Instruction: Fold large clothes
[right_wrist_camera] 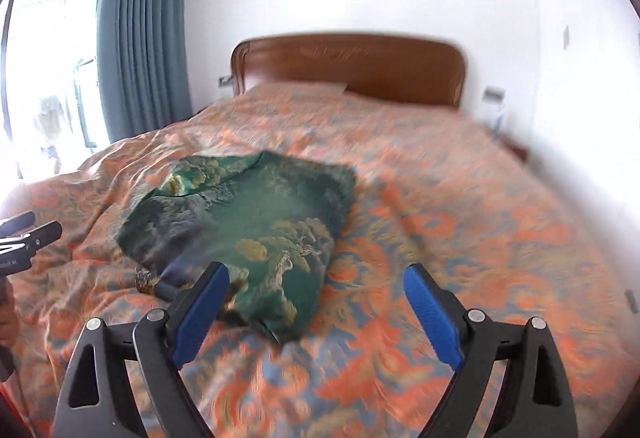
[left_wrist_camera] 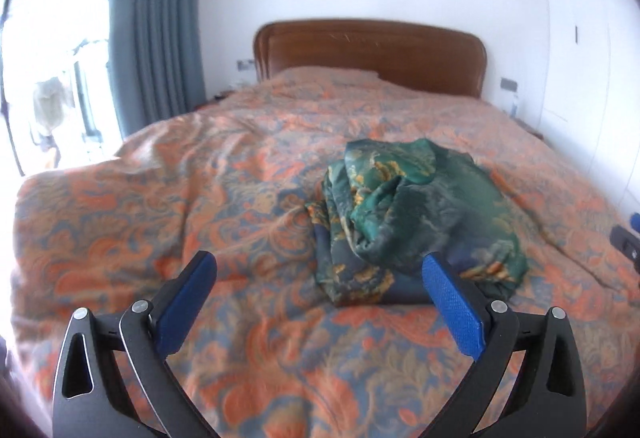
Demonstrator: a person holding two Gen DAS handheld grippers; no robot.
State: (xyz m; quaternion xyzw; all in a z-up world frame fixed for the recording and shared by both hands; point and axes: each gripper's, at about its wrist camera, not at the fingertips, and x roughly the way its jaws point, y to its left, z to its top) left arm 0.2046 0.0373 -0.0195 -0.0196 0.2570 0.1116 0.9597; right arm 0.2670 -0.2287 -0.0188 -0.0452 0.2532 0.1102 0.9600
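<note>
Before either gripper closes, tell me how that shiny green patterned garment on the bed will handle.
The shiny green patterned garment lies bunched in soft folds, so it will probably hang limp. Its sheen suggests slippery fabric that may slide between pads. The loosely stacked layers will likely unfold when lifted.

left gripper [left_wrist_camera: 320, 270]: jaws spread, empty | right gripper [right_wrist_camera: 316, 280]: jaws spread, empty

Blown-out window [left_wrist_camera: 48, 50] daylight, fisheye blur
</note>
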